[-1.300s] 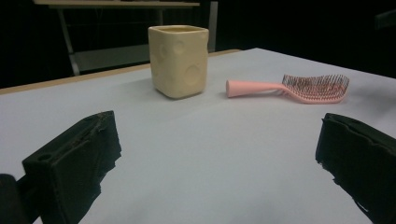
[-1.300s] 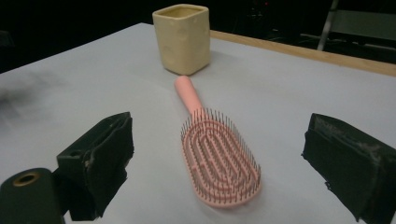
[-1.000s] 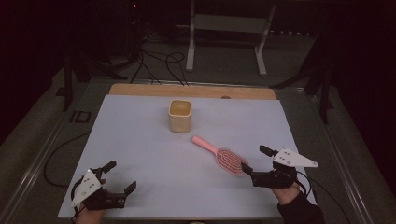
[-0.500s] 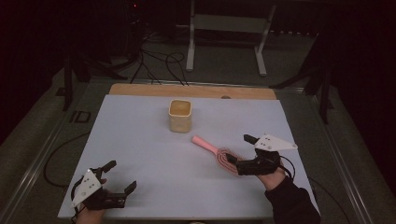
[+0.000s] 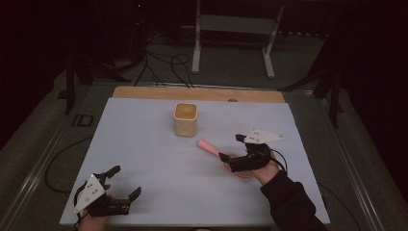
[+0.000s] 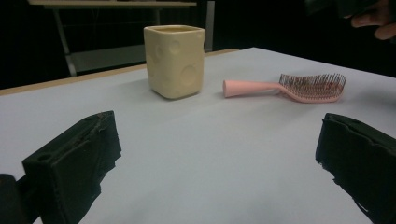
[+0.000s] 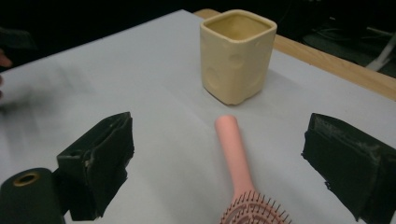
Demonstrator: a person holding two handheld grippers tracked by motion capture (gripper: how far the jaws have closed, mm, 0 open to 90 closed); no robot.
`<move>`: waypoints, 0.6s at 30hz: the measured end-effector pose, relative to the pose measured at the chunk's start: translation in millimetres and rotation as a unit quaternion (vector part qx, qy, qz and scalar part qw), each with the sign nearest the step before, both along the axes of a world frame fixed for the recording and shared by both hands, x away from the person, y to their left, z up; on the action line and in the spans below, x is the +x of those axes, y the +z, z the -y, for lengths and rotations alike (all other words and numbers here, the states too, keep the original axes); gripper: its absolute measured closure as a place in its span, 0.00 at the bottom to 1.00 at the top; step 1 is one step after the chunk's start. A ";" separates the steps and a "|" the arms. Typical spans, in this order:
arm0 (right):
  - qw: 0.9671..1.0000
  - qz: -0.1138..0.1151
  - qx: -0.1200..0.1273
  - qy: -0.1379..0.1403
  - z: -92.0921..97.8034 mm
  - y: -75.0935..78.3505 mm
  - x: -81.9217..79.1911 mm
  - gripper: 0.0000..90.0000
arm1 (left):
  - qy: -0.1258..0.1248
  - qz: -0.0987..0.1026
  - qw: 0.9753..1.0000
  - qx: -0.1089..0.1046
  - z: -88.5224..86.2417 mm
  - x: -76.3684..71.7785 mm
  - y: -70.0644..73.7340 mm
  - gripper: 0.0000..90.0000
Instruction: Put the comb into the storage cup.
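A pink hairbrush (image 5: 208,146) lies on the white table (image 5: 144,144), its handle pointing at a cream square cup (image 5: 185,119) standing upright just beyond it. My right gripper (image 5: 231,147) hovers open over the brush head, and the handle (image 7: 232,148) runs between its two jaws without touching them; the bristles (image 7: 254,211) show at the bottom edge. The cup (image 7: 236,56) stands ahead of it. My left gripper (image 5: 126,181) rests open near the front left corner, holding nothing. In the left gripper view the cup (image 6: 175,60) and the brush (image 6: 289,87) lie well ahead of the gripper (image 6: 215,144).
A wooden strip (image 5: 197,93) borders the table's far edge. Beyond it on the dark floor are cables (image 5: 163,62) and a metal stand (image 5: 235,29). The person's right hand (image 6: 373,21) shows at the top right of the left gripper view.
My right gripper has moved left and forward from the table's right side until it is over the brush, jaws straddling the handle. The left gripper, brush and cup have stayed put.
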State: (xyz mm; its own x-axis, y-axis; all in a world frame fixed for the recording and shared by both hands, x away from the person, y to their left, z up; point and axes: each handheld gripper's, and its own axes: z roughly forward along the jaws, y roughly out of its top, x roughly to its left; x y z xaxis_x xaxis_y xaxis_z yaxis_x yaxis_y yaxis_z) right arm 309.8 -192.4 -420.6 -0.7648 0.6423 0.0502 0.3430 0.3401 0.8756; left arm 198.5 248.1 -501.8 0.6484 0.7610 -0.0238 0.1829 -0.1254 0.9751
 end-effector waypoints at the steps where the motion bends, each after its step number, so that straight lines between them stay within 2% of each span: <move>1: 1.000 0.000 0.000 0.000 0.0 0.0 0.0 0.10 | 0.000 0.000 1.000 0.000 0.0 0.0 0.0 0.00; 4: 1.000 -0.014 -0.003 -0.004 -7.8 -3.6 9.4 0.10 | 0.001 0.000 1.000 -0.001 0.0 0.1 0.2 0.00; 8: 1.000 -0.014 -0.009 -0.004 -12.2 -5.6 15.2 0.13 | -0.002 -0.005 1.000 -0.004 -0.7 0.6 0.0 0.00; 11: 0.999 -0.019 -0.025 0.000 -18.8 -8.8 23.2 0.19 | -0.003 -0.006 1.000 -0.002 -0.3 0.7 0.0 0.00; 16: 0.999 -0.026 -0.034 -0.005 -24.9 -12.3 31.1 0.25 | -0.001 -0.003 1.000 -0.004 -0.3 0.7 0.0 0.00; 18: 0.999 -0.026 -0.044 -0.008 -29.5 -15.6 37.7 0.33 | -0.001 -0.004 1.000 -0.004 -0.7 0.8 -0.2 0.00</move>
State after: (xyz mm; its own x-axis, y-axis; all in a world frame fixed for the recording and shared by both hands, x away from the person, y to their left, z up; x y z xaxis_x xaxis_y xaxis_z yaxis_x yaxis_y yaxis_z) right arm 347.5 -162.9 -436.2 -0.7519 0.6584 0.0337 0.3942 0.4081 0.8234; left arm 199.2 248.8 -502.1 0.6492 0.7599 -0.0344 0.1901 -0.1183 0.9746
